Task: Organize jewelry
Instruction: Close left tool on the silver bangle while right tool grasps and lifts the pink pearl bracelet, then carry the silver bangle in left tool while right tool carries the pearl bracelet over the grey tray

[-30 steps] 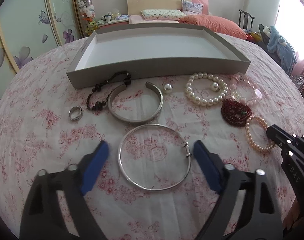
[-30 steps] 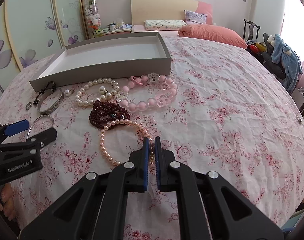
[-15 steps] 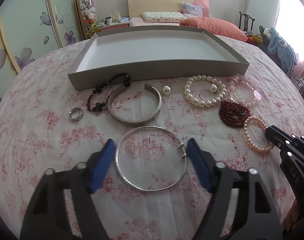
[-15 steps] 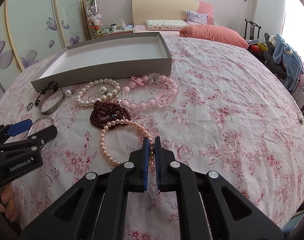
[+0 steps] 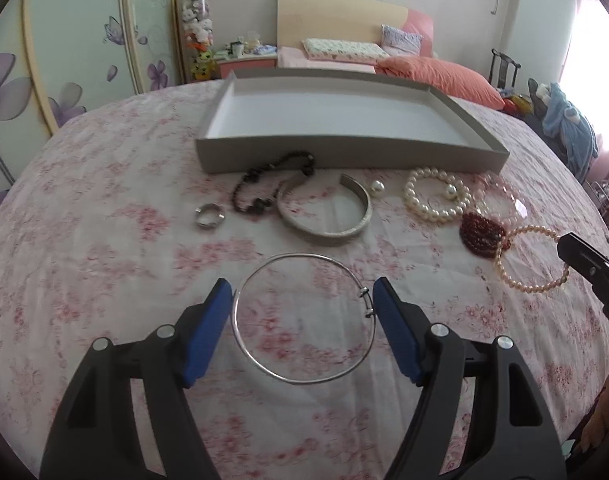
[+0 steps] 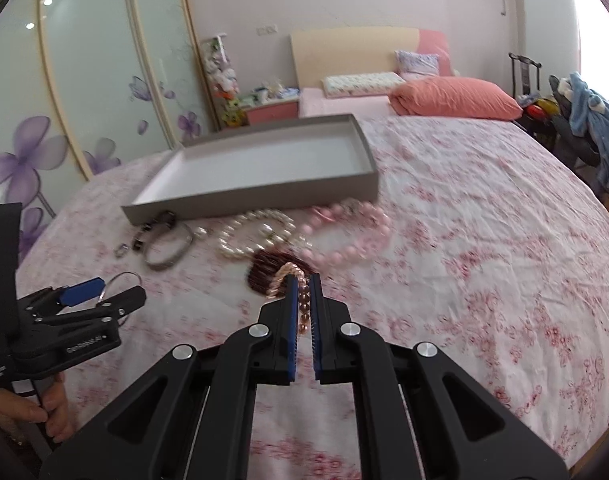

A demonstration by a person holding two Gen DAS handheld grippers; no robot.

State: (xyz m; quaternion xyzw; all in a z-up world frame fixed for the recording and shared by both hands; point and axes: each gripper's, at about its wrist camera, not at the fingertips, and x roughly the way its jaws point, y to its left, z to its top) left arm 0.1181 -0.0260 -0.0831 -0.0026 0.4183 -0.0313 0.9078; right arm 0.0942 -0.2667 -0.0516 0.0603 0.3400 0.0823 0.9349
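Note:
A thin silver bangle (image 5: 304, 320) sits between the blue pads of my left gripper (image 5: 302, 292), which touch its left and right sides and hold it. In the right wrist view the left gripper (image 6: 104, 292) carries it just above the cloth. My right gripper (image 6: 303, 280) is shut on a peach pearl bracelet (image 6: 288, 276), whose pinched end is raised off the cloth. In the left wrist view that bracelet (image 5: 532, 260) hangs from the right gripper (image 5: 568, 246). Behind stands the empty grey tray (image 5: 344, 156).
On the flowered cloth before the tray (image 6: 256, 200) lie a silver cuff (image 5: 324, 216), a black bead bracelet (image 5: 264, 184), a ring (image 5: 209, 216), a loose pearl (image 5: 376, 188), a white pearl bracelet (image 5: 436, 196), dark red beads (image 5: 482, 234) and pink beads (image 6: 356, 232). A hand (image 6: 44, 412) holds the left gripper.
The left gripper's pads closed onto the bangle and shifted left with it. The right gripper rose and tilted up, lifting the peach pearl bracelet's end off the cloth.

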